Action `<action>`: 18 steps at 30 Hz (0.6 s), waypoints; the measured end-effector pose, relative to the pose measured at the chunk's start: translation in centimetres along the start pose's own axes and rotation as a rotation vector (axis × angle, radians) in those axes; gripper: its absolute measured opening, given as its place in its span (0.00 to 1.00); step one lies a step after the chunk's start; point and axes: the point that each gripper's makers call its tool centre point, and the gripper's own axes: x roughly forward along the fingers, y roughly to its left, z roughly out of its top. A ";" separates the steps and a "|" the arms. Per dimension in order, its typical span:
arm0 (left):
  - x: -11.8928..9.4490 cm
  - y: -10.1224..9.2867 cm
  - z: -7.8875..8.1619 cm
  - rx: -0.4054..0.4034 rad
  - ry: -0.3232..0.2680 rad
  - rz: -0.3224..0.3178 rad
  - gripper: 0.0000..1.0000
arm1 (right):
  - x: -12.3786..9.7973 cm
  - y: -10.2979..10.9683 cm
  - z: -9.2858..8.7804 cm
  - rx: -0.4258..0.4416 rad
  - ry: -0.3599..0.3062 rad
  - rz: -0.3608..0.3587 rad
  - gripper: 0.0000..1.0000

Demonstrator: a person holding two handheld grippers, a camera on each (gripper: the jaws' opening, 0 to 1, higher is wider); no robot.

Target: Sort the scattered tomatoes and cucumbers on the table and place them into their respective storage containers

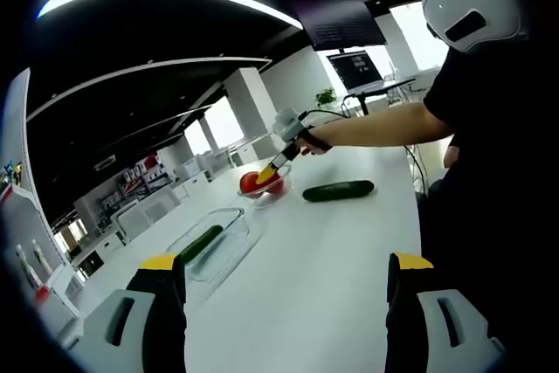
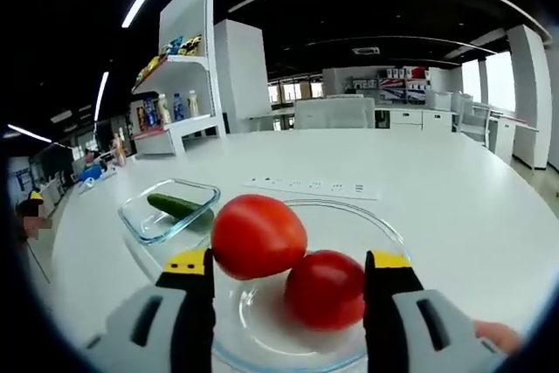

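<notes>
In the left gripper view I see my left gripper [image 1: 284,290] hanging above the white table [image 1: 332,268], its jaws spread wide with nothing between them. Ahead on its left, a clear rectangular container [image 1: 214,242] holds one cucumber [image 1: 201,243]. Further on sits the round glass bowl [image 1: 266,189] with tomatoes in it, and my right gripper [image 1: 269,174] reaches down over it. Just to the right of the bowl, a second cucumber [image 1: 338,190] lies loose on the table.

In the right gripper view, the container [image 2: 170,210] with its cucumber [image 2: 179,206] sits at left. At centre, the right gripper [image 2: 288,279] hovers over the bowl [image 2: 349,224], jaws parted; one tomato [image 2: 258,235] lies beside the left jaw, another tomato [image 2: 325,289] between them, and I cannot tell whether either is touched.
</notes>
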 end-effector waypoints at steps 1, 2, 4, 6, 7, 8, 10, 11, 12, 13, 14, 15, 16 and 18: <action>0.1 0.0 0.0 0.000 0.000 -0.002 0.95 | -0.2 0.1 0.2 0.013 -0.016 0.008 0.65; 0.1 -0.1 0.0 0.001 0.002 -0.004 0.95 | -0.3 0.0 0.5 0.035 -0.035 0.007 0.65; 0.2 -0.1 0.0 0.003 0.004 -0.006 0.95 | -0.6 -0.6 1.5 0.078 -0.085 -0.016 0.65; 0.3 -0.2 0.0 0.001 0.003 -0.010 0.95 | -0.7 -0.9 2.1 0.092 -0.100 -0.026 0.61; 0.4 -0.3 0.0 0.001 0.005 -0.012 0.95 | -0.7 -1.2 2.2 0.096 -0.102 -0.042 0.58; 0.4 -0.4 0.1 0.005 0.006 -0.012 0.95 | -0.8 -1.5 2.3 0.095 -0.104 -0.065 0.56; 0.4 -0.4 0.1 0.008 0.006 -0.011 0.95 | -1.0 -1.2 2.2 0.079 -0.104 -0.061 0.55; 0.4 -0.5 0.2 0.005 0.001 -0.013 0.95 | -1.1 -0.9 1.9 0.070 -0.097 -0.052 0.56; 0.4 -0.4 0.3 0.002 -0.002 -0.012 0.95 | -1.3 -0.7 1.7 0.062 -0.098 -0.046 0.57; 0.4 -0.4 0.3 0.000 -0.003 -0.011 0.95 | -1.6 -0.5 1.6 0.054 -0.100 -0.044 0.57; 0.4 -0.4 0.3 0.000 -0.003 -0.010 0.95 | -1.8 -0.4 1.4 0.045 -0.101 -0.044 0.58; 0.4 -0.4 0.2 -0.005 -0.003 -0.014 0.95 | -2.3 -0.5 1.1 0.022 -0.098 -0.045 0.59; 0.4 -0.4 0.2 -0.010 -0.004 -0.018 0.95 | -2.8 -0.5 0.7 -0.002 -0.096 -0.046 0.63; 0.4 -0.5 0.4 -0.021 -0.015 -0.028 0.95 | -3.0 -0.9 0.5 -0.038 -0.091 -0.040 0.72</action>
